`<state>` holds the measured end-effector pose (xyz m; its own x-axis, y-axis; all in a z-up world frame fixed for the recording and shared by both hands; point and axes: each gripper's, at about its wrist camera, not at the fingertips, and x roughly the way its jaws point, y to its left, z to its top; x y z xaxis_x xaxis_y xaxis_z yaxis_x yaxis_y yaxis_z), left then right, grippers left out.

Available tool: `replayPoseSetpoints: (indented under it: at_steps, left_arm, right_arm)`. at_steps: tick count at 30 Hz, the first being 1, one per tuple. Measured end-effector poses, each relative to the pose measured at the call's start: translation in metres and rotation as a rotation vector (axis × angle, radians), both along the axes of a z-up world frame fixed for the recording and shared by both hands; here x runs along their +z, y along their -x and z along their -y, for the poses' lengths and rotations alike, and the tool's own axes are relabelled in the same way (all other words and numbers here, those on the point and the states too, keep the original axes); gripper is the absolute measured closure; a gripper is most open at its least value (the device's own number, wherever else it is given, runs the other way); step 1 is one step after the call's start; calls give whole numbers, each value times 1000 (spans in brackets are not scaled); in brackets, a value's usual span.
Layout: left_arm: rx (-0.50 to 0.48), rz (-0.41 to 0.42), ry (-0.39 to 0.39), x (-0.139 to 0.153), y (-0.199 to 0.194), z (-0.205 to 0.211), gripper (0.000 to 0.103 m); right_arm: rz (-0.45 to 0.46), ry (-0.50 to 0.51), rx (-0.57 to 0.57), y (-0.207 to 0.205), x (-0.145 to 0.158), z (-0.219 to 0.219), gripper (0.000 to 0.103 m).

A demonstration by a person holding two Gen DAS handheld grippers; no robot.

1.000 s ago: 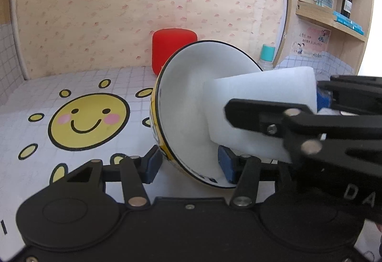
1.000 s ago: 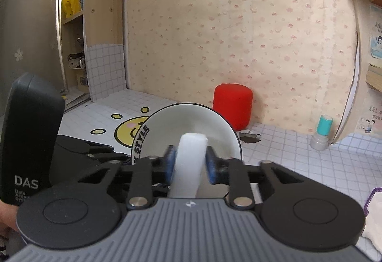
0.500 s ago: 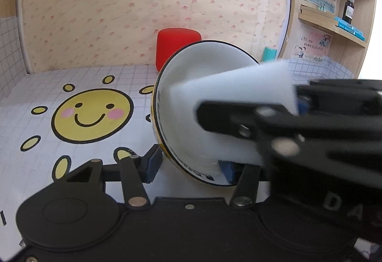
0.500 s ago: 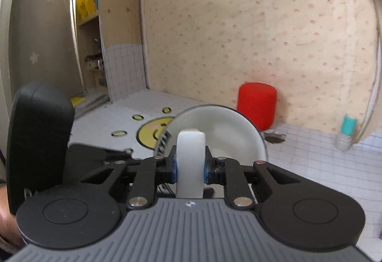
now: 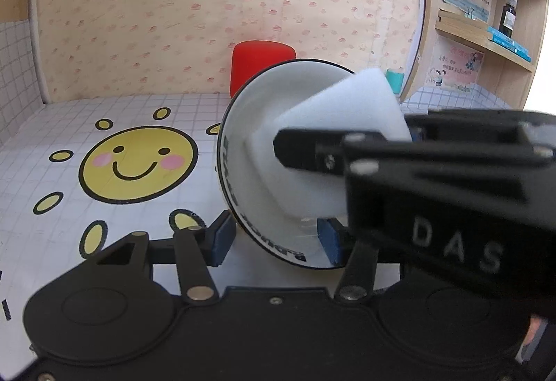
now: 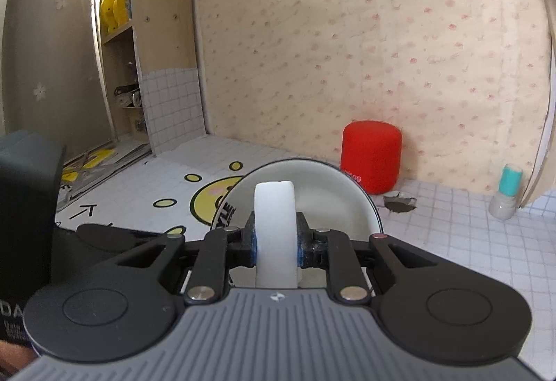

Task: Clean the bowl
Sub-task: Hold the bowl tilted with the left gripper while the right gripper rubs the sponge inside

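- the bowl [image 5: 278, 151] is the landmark: it stands tilted on its edge over the worktop [image 5: 104, 228], with its white inside turned toward the right side, so the sponge [image 5: 333, 124] can reach in.
- the left tongs [image 5: 274, 238] have one blue pad on each side of the lower rim of the bowl. the jaws are opening now; the left pad seems to stand a little off the outer wall, and i cannot tell whether the right pad presses.
- the right tongs [image 6: 276, 247] are closed tight on the white sponge, which is squeezed thin between the two pads. its front end goes into the bowl, against the inner wall i think, for wiping.
- judging from this, the wiping step is in progress, and the bowl may slip if the left tongs open more.
- count: one bowl, one sponge, two tongs.
- behind the bowl stands one red cylinder [image 6: 371, 157], and to the right of the bowl, near the wall, one small bottle with teal cap [image 6: 505, 186].
- left of the bowl, one smiling sun picture [image 5: 137, 164] is printed on the worktop.
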<state>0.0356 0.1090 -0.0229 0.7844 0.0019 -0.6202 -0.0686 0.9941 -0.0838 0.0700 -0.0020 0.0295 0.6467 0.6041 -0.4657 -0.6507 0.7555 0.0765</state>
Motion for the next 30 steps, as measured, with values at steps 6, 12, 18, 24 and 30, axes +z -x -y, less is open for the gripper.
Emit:
replayPoseSetpoints:
  at_steps: [6,12,18,24,30]
  left_arm:
    - [-16,-10,-33,0,-8,-1,27]
    - [-52,-8,-21,0,-9,-1,39]
    - [-67,0,-16,0,-7,3,58]
    - [-59,-1,-17,1,-6,4,59]
    - [-56,-1,-6,1,-6,2,59]
  right_arm:
    - [-7,-10,-5,-1,0,1,82]
    - [-13,-21,-10,-2,0,1,82]
    - [-20,-31,-14,-2,0,2,82]
    - [-26,-41,-16,-4,0,1,82]
    - [-59,-35,75,1,0,-8,81]
